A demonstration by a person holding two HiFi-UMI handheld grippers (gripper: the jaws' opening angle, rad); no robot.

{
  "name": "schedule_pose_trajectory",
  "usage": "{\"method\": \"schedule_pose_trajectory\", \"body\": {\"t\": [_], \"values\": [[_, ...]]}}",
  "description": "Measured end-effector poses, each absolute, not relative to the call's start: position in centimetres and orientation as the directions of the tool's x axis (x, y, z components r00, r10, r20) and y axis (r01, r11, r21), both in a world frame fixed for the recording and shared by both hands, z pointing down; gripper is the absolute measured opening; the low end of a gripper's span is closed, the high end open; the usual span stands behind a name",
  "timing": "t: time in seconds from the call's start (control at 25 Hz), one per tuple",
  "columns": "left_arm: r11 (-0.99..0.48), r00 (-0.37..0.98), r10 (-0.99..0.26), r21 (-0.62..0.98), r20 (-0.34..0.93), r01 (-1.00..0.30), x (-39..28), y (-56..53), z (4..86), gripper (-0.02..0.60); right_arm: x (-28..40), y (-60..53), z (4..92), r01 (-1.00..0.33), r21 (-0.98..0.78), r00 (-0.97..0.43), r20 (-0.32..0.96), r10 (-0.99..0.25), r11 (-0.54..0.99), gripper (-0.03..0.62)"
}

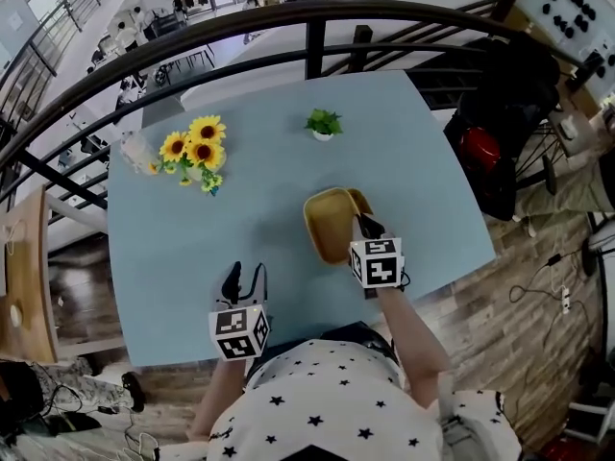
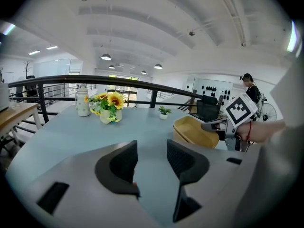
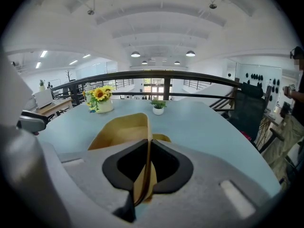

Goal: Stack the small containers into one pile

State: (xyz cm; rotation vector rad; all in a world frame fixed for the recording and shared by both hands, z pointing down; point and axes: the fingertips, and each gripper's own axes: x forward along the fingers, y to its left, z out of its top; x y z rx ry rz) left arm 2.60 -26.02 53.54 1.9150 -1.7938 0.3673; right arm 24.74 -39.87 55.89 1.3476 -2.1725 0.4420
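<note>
A tan, shallow container (image 1: 329, 221) sits on the light blue table (image 1: 250, 209) near its front right. My right gripper (image 1: 363, 227) is shut on its near wall; in the right gripper view that thin wall (image 3: 142, 141) stands pinched between the jaws of the right gripper (image 3: 148, 146). A second tan container (image 3: 163, 138) shows just behind and right of the held one, its rim (image 1: 357, 198) peeking out. I cannot tell if they are nested. My left gripper (image 1: 245, 279) hovers open and empty at the front edge, left of the container (image 2: 192, 129).
A vase of sunflowers (image 1: 195, 152) and a clear jar (image 1: 135, 149) stand at the far left, a small potted plant (image 1: 324, 123) at the far middle. A dark railing (image 1: 317, 41) runs behind the table. A black chair (image 1: 500, 133) is off to the right.
</note>
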Motion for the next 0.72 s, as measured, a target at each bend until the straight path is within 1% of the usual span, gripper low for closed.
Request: {"method": "schedule_pose_trajectory", "body": {"t": [0.72], "values": [[0.035, 0.061, -0.85, 0.173, 0.523, -0.984, 7.6, -26.4, 54.8, 0.187, 28.5, -42.7, 55.3, -0.883, -0.028, -0.4, 0.571, -0.717, 0.469, 0.025]]}}
